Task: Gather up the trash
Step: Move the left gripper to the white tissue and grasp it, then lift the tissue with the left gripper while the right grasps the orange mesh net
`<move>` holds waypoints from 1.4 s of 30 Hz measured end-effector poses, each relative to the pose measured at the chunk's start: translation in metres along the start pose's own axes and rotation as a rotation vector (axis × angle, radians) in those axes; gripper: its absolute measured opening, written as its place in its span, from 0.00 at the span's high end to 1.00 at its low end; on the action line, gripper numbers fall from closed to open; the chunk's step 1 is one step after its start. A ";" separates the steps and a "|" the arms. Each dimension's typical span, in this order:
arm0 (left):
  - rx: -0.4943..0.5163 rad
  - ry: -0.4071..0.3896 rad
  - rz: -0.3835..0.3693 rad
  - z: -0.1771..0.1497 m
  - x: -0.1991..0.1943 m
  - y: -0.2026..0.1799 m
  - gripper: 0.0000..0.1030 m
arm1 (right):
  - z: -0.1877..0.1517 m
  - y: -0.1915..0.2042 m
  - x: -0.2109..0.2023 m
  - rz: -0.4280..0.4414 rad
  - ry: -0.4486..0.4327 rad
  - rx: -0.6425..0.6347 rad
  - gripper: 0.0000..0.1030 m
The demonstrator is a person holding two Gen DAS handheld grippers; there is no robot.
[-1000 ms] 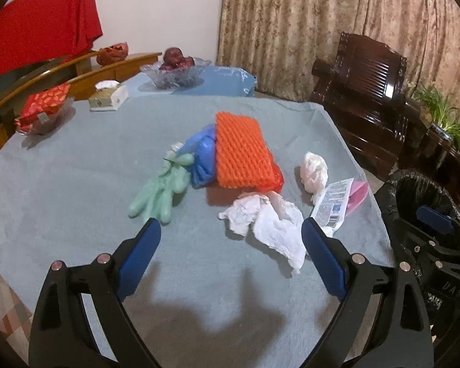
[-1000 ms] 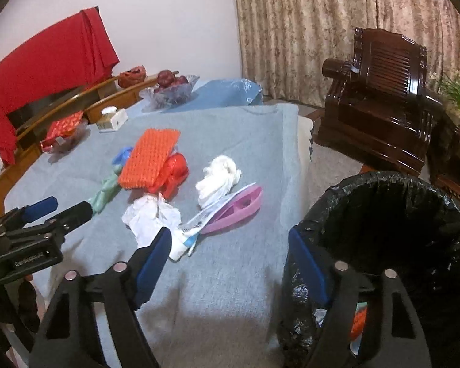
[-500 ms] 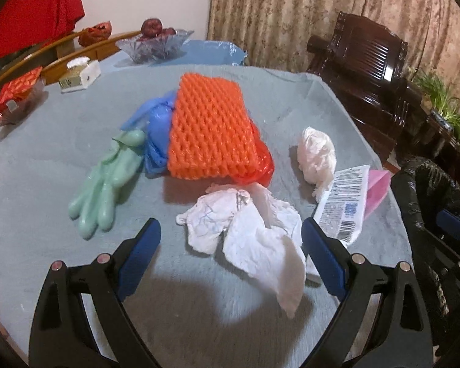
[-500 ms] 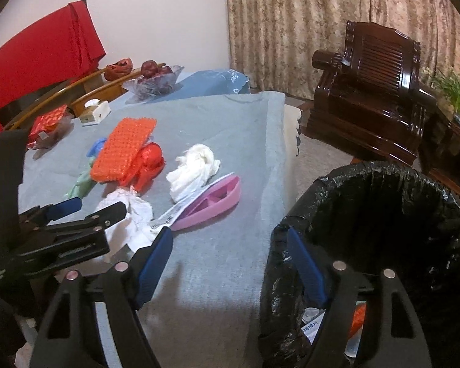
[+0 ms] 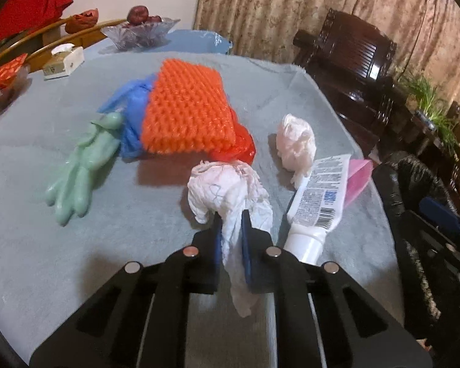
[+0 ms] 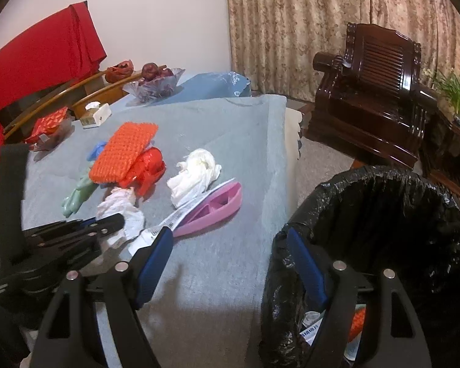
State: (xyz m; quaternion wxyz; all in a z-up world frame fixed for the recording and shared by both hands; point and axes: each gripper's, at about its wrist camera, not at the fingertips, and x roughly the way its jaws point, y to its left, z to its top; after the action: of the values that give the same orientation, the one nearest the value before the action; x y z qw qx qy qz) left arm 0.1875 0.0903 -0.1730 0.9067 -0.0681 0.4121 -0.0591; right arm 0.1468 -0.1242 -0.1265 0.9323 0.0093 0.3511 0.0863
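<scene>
Clamped by the left gripper (image 5: 230, 230) on the crumpled white tissue (image 5: 227, 190) at the surface's (image 5: 138, 245) near edge, right gripper (image 6: 230, 263) spread empty beside the black-lined bin (image 6: 383, 214), some trash already binned, gloves, netting, tube left.
</scene>
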 end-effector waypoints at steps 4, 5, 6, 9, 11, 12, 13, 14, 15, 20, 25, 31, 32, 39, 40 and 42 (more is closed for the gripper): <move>-0.007 -0.034 0.010 -0.001 -0.027 0.010 0.90 | 0.003 0.005 -0.002 0.012 -0.011 -0.006 0.27; -0.013 -0.037 0.011 -0.002 -0.031 0.014 0.90 | 0.005 0.009 -0.002 0.018 -0.014 -0.010 0.27; -0.021 -0.042 0.014 -0.002 -0.036 0.018 0.90 | 0.005 0.012 -0.001 0.023 -0.015 -0.014 0.27; -0.026 -0.056 0.035 -0.004 -0.051 0.028 0.90 | 0.009 0.023 0.000 0.044 -0.020 -0.028 0.27; -0.027 -0.069 0.060 -0.004 -0.058 0.036 0.90 | 0.012 0.032 0.002 0.057 -0.024 -0.040 0.27; -0.031 -0.076 0.075 -0.004 -0.061 0.041 0.90 | 0.013 0.035 0.003 0.063 -0.026 -0.045 0.27; -0.033 -0.081 0.086 -0.003 -0.062 0.046 0.90 | 0.015 0.040 0.004 0.069 -0.028 -0.049 0.27; -0.041 -0.090 0.103 0.000 -0.064 0.052 0.90 | 0.018 0.045 0.005 0.080 -0.030 -0.054 0.27; -0.046 -0.096 0.111 0.002 -0.066 0.057 0.90 | 0.021 0.050 0.007 0.089 -0.032 -0.057 0.27; -0.058 -0.124 0.149 0.015 -0.069 0.080 0.90 | 0.037 0.078 0.021 0.136 -0.046 -0.080 0.27; -0.066 -0.134 0.163 0.024 -0.066 0.094 0.90 | 0.054 0.104 0.040 0.174 -0.050 -0.089 0.27; -0.068 -0.140 0.163 0.028 -0.062 0.102 0.90 | 0.061 0.119 0.066 0.181 -0.015 -0.086 0.31; -0.069 -0.141 0.164 0.029 -0.062 0.104 0.90 | 0.061 0.120 0.070 0.180 -0.008 -0.087 0.32; -0.080 -0.142 0.164 0.029 -0.060 0.112 0.90 | 0.057 0.126 0.093 0.170 0.058 -0.101 0.51; -0.081 -0.141 0.162 0.029 -0.061 0.113 0.90 | 0.057 0.127 0.095 0.177 0.068 -0.105 0.58; -0.082 -0.141 0.161 0.029 -0.061 0.113 0.90 | 0.055 0.128 0.097 0.208 0.092 -0.114 0.72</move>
State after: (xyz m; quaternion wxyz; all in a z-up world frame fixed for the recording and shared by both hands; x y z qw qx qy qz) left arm 0.1753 0.2140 -0.1289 0.9317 -0.0760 0.3534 0.0357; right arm 0.2349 0.0209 -0.1382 0.9004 -0.0111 0.3850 0.2024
